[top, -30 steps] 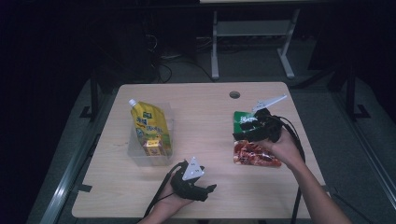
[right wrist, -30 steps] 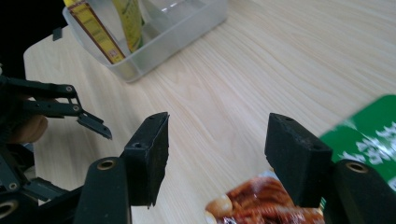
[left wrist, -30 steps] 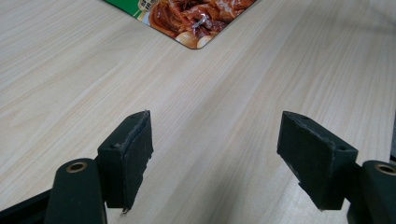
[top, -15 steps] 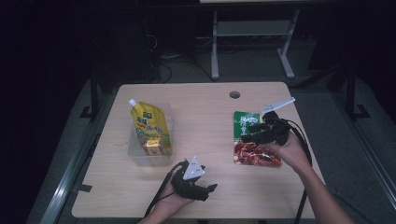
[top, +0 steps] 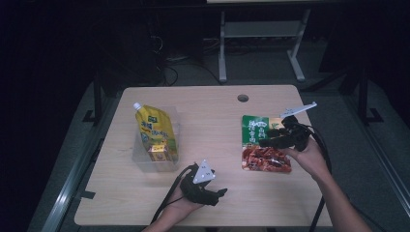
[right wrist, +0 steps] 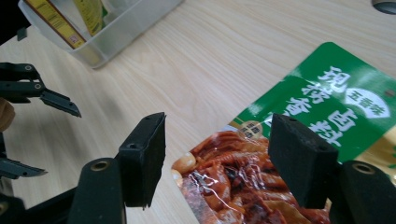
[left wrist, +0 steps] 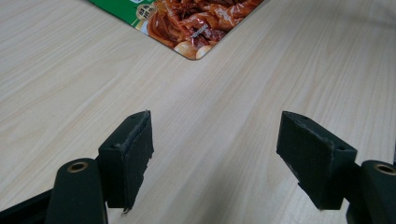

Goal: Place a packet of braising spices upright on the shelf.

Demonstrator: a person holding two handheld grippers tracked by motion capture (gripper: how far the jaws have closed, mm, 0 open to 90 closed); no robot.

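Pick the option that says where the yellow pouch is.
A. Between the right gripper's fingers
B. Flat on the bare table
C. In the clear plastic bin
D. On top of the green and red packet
C: in the high view the yellow pouch lies in the clear plastic bin, far across the table from the right gripper.

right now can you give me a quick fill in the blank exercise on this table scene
1. The yellow spouted pouch stands in a clear plastic ____.
2. The green and red snack packet lies ____ on the table.
3. The right gripper hangs over the packet with its jaws ____.
4. The left gripper has ____ between its jaws.

Missing words: bin; flat; open; nothing
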